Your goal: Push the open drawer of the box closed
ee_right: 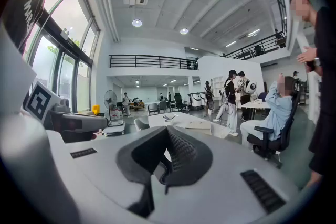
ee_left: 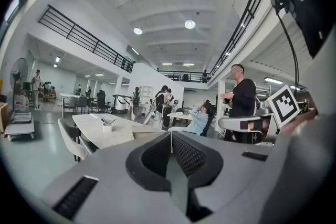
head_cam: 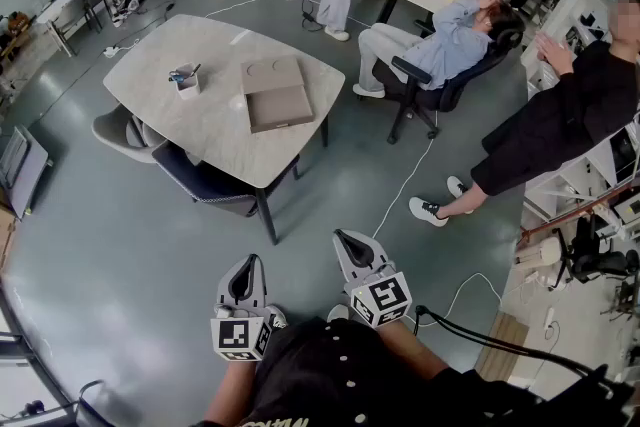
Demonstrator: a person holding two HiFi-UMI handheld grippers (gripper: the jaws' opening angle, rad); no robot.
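Observation:
A flat brown box [head_cam: 276, 93] lies on the pale table [head_cam: 215, 120] in the head view, its drawer drawn out toward me. Both grippers hang low and close to my body, well short of the table. My left gripper [head_cam: 247, 267] is shut with nothing in it; in the left gripper view its jaws [ee_left: 170, 136] meet, and the box [ee_left: 145, 131] shows far beyond them. My right gripper [head_cam: 345, 240] is likewise shut and empty. Its jaws [ee_right: 167, 131] touch, with the box [ee_right: 200, 124] small in the distance.
A white cup [head_cam: 186, 78] with pens stands on the table left of the box. Two chairs [head_cam: 205, 183] are tucked in at the table's near side. A seated person [head_cam: 440, 45] and a standing person [head_cam: 560, 115] are to the right. A white cable [head_cam: 405, 185] runs across the floor.

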